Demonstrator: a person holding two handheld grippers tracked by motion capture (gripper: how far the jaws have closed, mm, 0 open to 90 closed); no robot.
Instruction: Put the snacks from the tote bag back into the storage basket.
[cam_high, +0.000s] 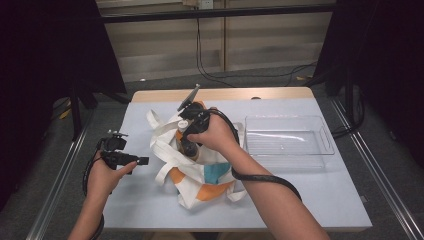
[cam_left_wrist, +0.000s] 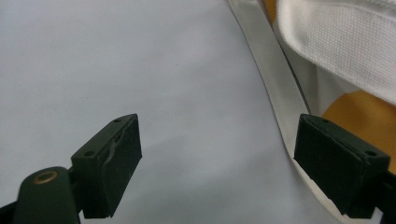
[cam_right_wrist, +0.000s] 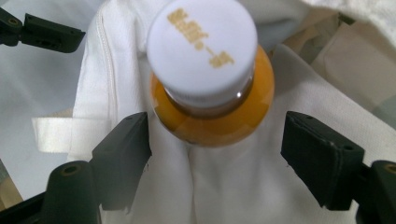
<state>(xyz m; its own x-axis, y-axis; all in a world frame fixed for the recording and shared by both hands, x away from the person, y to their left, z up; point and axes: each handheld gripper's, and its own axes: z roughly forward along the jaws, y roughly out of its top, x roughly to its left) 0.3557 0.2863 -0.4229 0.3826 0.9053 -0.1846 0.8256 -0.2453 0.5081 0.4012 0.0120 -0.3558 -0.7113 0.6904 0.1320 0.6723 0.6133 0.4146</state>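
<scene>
Surroundings: dark curtains at both sides, pale wall panels and loose cables behind.
Tabletop (cam_high: 310, 195): pale grey; bare room along its left, front and right edges.
Tote bag (cam_high: 200, 186): white with orange and teal patches, crumpled at the centre, straps spread leftward.
Bottle (cam_right_wrist: 212, 100): orange, white cap with gold print, poking from the bag's cloth; its lower body hidden.
Clear tray (cam_high: 289, 150): just right of the bag.
Right gripper (cam_right_wrist: 215, 156): fingers apart either side of the bottle's shoulder, not touching.
Left gripper (cam_left_wrist: 217, 170): fingers wide apart over bare tabletop, one beside a strap.
</scene>
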